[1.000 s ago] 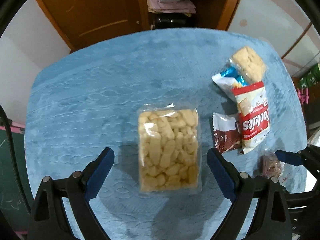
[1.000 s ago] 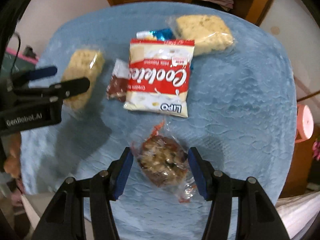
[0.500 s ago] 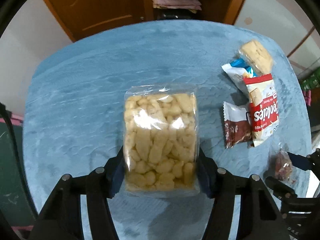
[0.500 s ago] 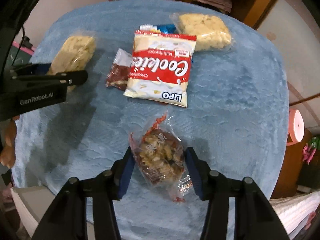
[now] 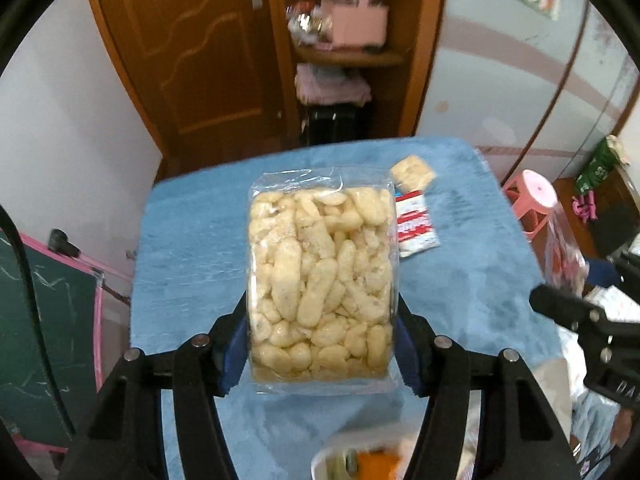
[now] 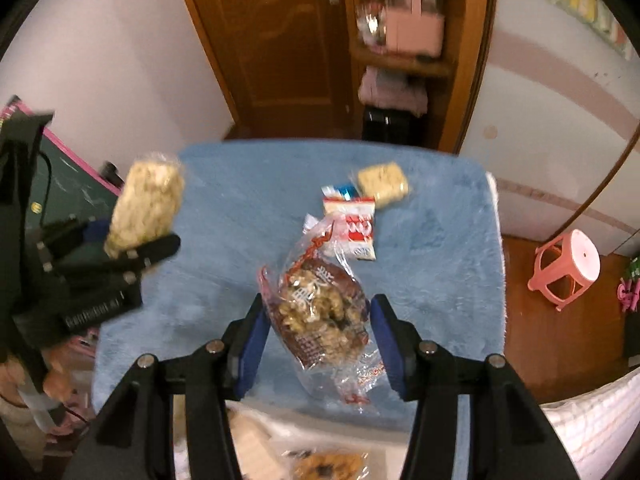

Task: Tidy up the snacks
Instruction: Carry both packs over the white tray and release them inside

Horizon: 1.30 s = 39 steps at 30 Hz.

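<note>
My left gripper is shut on a clear pack of pale puffed snacks and holds it up above the blue table. The pack also shows in the right wrist view. My right gripper is shut on a clear bag of brown nut clusters, lifted off the table. Left on the table are a red-and-white cookies bag, a blue-and-white packet and a second puffed-snack pack.
A white container with snacks sits at the near table edge, blurred; it shows in the left wrist view too. A pink stool stands to the right. A green chalkboard stands left. A wooden door and shelf are behind.
Both grippers have lifted their packs off the table and drawn back towards the near edge. The left gripper closed on the puffed-snack pack one second ago.
</note>
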Each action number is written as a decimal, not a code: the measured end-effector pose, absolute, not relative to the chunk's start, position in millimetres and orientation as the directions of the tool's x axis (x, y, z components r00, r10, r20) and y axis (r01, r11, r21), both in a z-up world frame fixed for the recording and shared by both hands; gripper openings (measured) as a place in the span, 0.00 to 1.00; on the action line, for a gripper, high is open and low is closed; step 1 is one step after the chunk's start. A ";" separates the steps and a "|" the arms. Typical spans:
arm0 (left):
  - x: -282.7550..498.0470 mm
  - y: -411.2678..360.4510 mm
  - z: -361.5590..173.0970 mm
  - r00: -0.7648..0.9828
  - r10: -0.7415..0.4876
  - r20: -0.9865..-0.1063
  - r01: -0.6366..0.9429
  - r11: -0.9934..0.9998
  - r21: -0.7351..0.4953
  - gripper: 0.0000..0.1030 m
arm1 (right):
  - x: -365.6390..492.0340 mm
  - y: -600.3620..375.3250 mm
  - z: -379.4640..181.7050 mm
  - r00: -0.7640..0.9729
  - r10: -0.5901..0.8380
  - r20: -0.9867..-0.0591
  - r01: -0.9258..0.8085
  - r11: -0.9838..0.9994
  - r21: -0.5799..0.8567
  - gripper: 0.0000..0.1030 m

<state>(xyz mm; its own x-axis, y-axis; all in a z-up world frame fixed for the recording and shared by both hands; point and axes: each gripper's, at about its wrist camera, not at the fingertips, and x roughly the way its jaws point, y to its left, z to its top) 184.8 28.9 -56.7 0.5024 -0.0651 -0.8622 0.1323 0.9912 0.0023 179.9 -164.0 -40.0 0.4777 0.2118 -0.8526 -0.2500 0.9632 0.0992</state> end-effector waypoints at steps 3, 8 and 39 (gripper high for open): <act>148.5 34.8 -31.1 0.536 -0.084 -0.840 0.157 0.988 0.002 0.58 | 160.2 -169.3 -23.3 0.523 0.249 -0.815 -0.262 0.957 0.124 0.50; 90.8 30.3 -5.9 0.575 -0.111 -0.810 0.203 0.979 0.010 0.59 | 107.0 -166.8 6.5 0.596 0.284 -0.751 -0.277 0.951 0.140 0.50; -21.4 13.1 -99.1 0.541 -0.151 -0.827 0.180 0.982 -0.061 0.59 | -11.7 -173.0 -94.5 0.560 0.283 -0.779 -0.203 0.958 0.202 0.52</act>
<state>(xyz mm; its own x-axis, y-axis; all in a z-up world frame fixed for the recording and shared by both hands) -21.4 13.1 -99.1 0.5408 -0.1511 -0.8274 0.1804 0.9817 -0.0614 -11.7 -173.0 -94.5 0.5601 0.2827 -0.7787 -0.2025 0.9582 0.2022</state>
